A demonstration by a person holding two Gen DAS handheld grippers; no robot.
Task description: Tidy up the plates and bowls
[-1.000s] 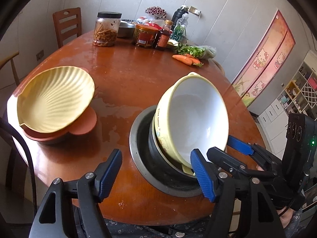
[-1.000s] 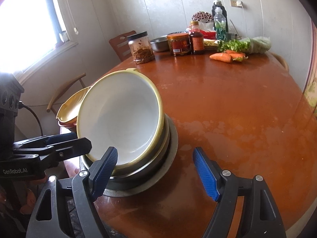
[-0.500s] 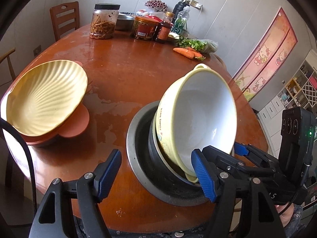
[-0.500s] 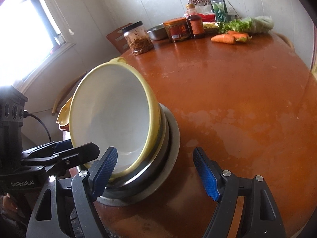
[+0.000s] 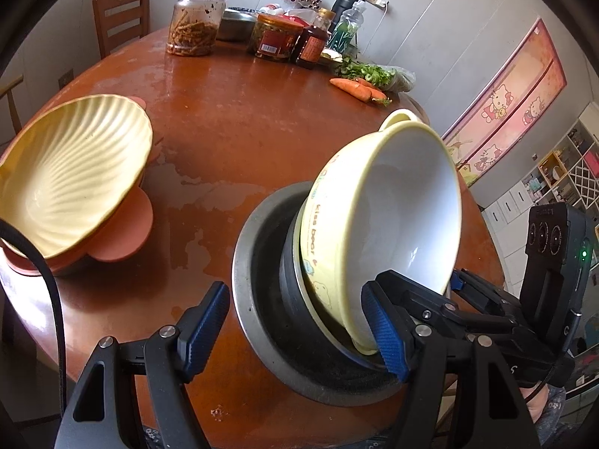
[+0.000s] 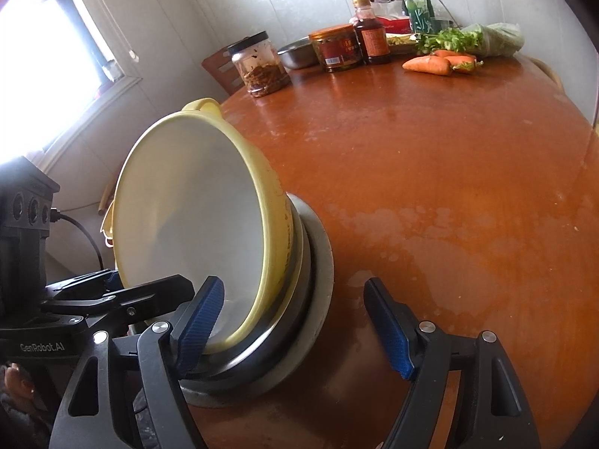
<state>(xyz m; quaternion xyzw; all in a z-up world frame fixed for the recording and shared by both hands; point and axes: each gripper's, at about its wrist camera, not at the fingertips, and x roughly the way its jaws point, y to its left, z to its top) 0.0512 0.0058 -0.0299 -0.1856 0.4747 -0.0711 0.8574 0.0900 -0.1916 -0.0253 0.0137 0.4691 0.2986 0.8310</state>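
— Where's the pale yellow plastic bowl with the white inside [image 5: 378, 224]?

— Tilted steeply in the nested steel basins [image 5: 262, 292] at the round brown table's [image 5: 239, 119] near edge.

— And the grippers?

— The left gripper [image 5: 299, 325] and right gripper [image 6: 295, 325] both stand wide, straddling the stack's rims without pinching anything.

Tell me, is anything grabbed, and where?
Nothing is clamped: left gripper and right gripper stand open, one finger of each at the tilted yellow bowl's near rim.
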